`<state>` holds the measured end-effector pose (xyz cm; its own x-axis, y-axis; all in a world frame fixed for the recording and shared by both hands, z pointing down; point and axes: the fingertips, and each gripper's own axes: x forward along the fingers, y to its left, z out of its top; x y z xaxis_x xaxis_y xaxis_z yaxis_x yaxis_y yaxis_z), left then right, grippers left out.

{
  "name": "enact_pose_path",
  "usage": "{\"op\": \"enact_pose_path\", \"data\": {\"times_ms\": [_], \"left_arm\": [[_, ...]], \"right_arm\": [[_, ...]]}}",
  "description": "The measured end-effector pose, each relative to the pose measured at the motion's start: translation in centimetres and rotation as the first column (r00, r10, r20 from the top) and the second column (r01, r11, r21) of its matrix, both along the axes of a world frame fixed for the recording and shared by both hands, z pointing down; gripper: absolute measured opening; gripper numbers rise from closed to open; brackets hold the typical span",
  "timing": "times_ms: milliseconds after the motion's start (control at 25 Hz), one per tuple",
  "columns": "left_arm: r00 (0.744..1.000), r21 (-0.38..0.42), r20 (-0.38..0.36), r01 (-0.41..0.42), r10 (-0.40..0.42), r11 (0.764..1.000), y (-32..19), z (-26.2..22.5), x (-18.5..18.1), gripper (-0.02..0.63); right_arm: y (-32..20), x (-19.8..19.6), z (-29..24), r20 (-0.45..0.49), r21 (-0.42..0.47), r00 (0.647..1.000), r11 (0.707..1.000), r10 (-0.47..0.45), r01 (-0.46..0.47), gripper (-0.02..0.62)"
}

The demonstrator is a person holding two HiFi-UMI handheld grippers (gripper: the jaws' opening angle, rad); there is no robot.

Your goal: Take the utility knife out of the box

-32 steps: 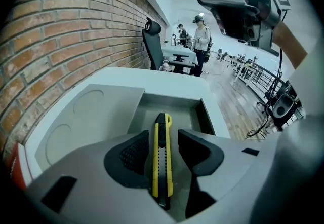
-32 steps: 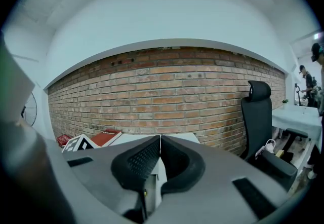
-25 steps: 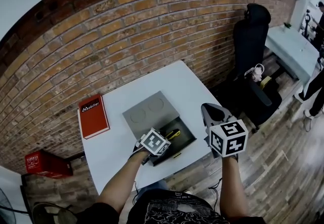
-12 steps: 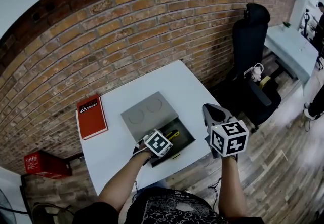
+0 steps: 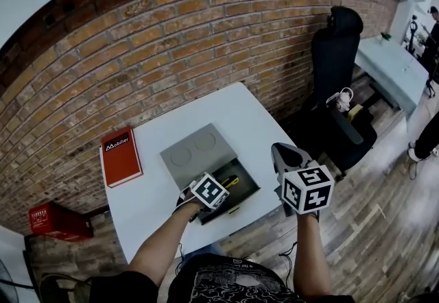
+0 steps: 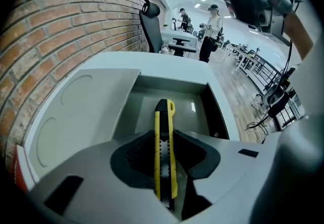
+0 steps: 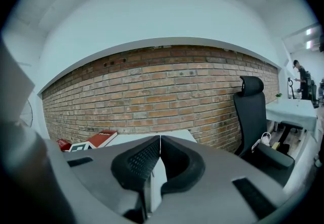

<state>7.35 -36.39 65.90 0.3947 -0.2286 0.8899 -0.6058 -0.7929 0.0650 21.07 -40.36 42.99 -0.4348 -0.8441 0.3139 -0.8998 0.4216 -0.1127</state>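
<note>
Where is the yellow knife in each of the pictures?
Head view: the utility knife lies in the open box, low in the middle.
Left gripper view: low in the middle, between the closing jaws of the left gripper.
Right gripper view: not in it.
Shared landmark: the brick wall, seen in all three.
</note>
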Motion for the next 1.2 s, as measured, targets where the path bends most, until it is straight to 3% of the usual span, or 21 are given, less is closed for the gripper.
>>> {"op": "enact_pose_path", "data": {"times_ms": [360, 640, 840, 1200], "left_arm": [[0.998, 0.019, -0.009, 0.064, -0.064, 0.998, 0.3, -0.4, -0.1, 0.127], [0.994, 0.079, -0.024, 0.106, -0.104, 0.991, 0.3, -2.2, 0.4, 0.127], [0.991, 0.163, -0.034, 0.131, -0.127, 0.978, -0.2, -4.9, 0.7, 0.127], [0.985, 0.204, -0.096, 0.158, -0.141, 0.966, 0.5, -8.6, 2.2, 0.127]], "right_arm": [[1.3, 0.7, -0.1, 0.005, -0.002, 1.000, 1.000, 0.005, -0.005, 0.020], [2.8, 1.2, 0.0, 0.012, -0.007, 1.000, 1.000, -0.012, 0.012, 0.020], [4.1, 1.6, 0.0, 0.016, -0.009, 1.000, 1.000, -0.026, 0.026, 0.020], [5.9, 2.3, -0.5, 0.031, -0.002, 0.999, 1.000, -0.027, 0.027, 0.020]]}}
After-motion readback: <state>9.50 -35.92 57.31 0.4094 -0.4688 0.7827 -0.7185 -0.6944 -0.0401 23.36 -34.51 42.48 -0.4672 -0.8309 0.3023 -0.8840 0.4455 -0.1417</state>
